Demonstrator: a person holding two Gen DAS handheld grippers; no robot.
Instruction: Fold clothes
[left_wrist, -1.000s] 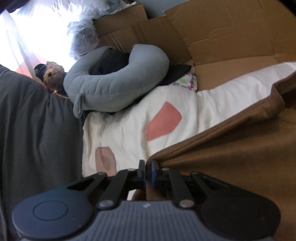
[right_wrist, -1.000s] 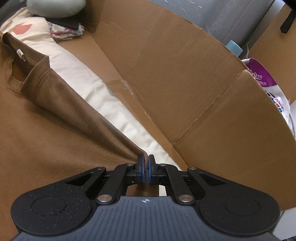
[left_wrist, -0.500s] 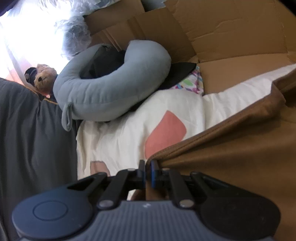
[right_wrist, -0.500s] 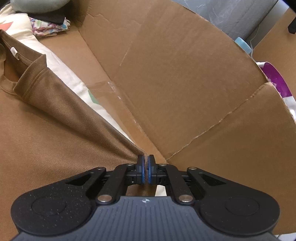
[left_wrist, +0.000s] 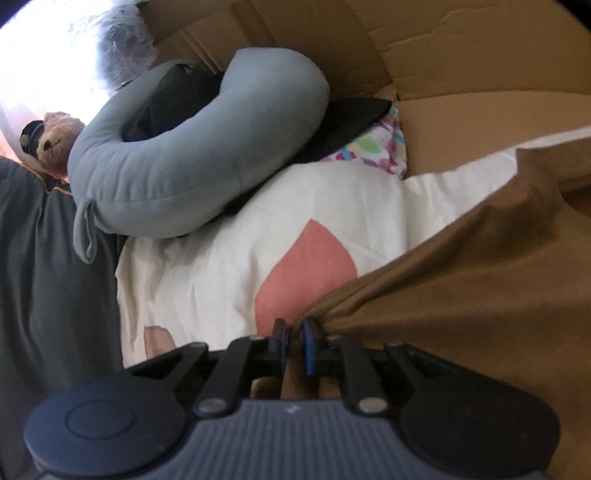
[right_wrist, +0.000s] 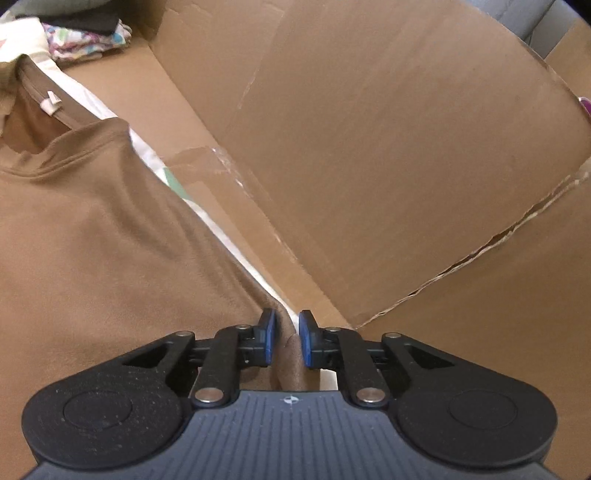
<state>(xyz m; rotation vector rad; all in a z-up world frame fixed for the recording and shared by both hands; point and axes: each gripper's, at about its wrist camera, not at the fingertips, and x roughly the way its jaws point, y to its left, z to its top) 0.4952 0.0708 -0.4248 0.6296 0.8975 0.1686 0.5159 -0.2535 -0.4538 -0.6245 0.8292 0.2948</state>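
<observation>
A brown shirt (left_wrist: 461, 295) lies over a cream sheet (left_wrist: 221, 266) printed with pink patches. My left gripper (left_wrist: 293, 328) still pinches a gathered corner of it, and folds run from the pads (left_wrist: 309, 332) into the cloth; the jaws are opening, with only a narrow gap. In the right wrist view the shirt (right_wrist: 92, 240) lies spread out, its collar and white tag (right_wrist: 50, 103) at the upper left. The jaws of my right gripper (right_wrist: 286, 325) are opening, and a ridge of the shirt's edge lies loose between the blue pads (right_wrist: 306, 339).
A grey U-shaped pillow (left_wrist: 184, 166) rests on dark clothes at the head of the sheet, next to a teddy bear (left_wrist: 51, 142). Folded patterned cloth (left_wrist: 373, 147) lies beside it. Cardboard walls (right_wrist: 369, 129) rise close on the right. A dark grey blanket (left_wrist: 44, 277) borders the left.
Both grippers have moved forward and down, laying the shirt's edge lower. The right jaws have parted from the cloth. The left jaws have widened slightly.
</observation>
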